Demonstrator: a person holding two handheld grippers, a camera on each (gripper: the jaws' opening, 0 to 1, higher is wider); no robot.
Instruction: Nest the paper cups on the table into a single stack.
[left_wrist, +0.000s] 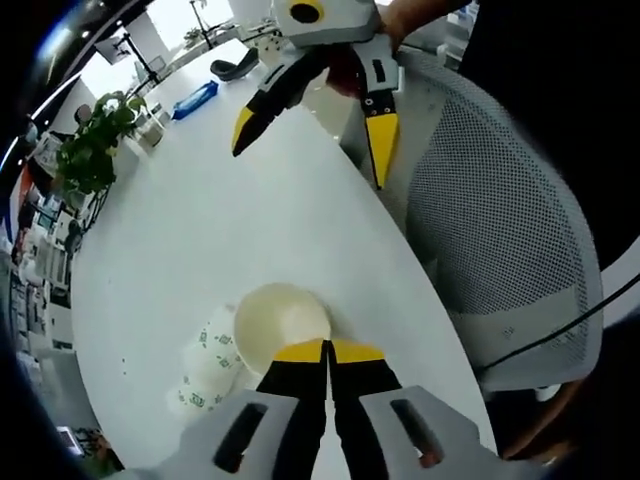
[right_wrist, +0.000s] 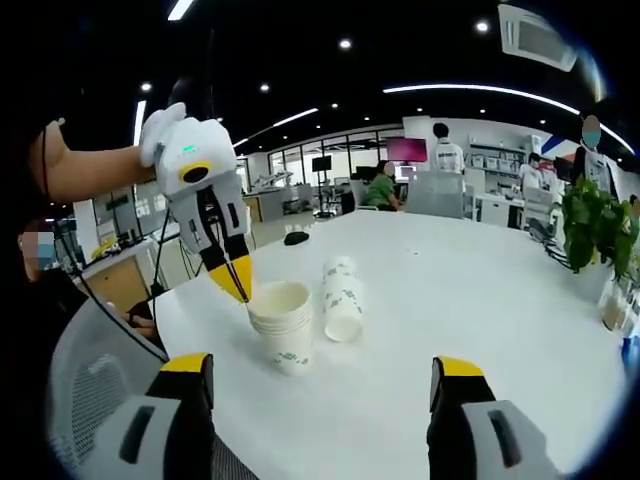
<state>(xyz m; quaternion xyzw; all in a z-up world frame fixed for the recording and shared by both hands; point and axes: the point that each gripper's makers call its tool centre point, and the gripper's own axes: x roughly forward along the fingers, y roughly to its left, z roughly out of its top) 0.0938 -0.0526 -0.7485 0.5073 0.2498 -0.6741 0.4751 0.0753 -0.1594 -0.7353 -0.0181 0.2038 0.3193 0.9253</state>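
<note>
Two groups of paper cups sit on the white tabletop (right_wrist: 480, 300), near its curved edge beside a grey mesh chair (left_wrist: 500, 230). In the right gripper view an upright nested stack of cups (right_wrist: 283, 322) stands closest to that edge, and a second stack (right_wrist: 342, 297) lies on its side just beside it, further in from the edge. The left claw (right_wrist: 237, 282) comes down from above with its yellow tips pinched together on the near rim of the upright stack's top cup. In the left gripper view the same jaws meet at the rim of that cup's open mouth (left_wrist: 282, 322), with the lying cups (left_wrist: 205, 365) alongside. The right claw (right_wrist: 325, 372) hangs spread wide, clear of the cups and holding nothing. A potted plant (right_wrist: 592, 222) stands toward the far edge.
</note>
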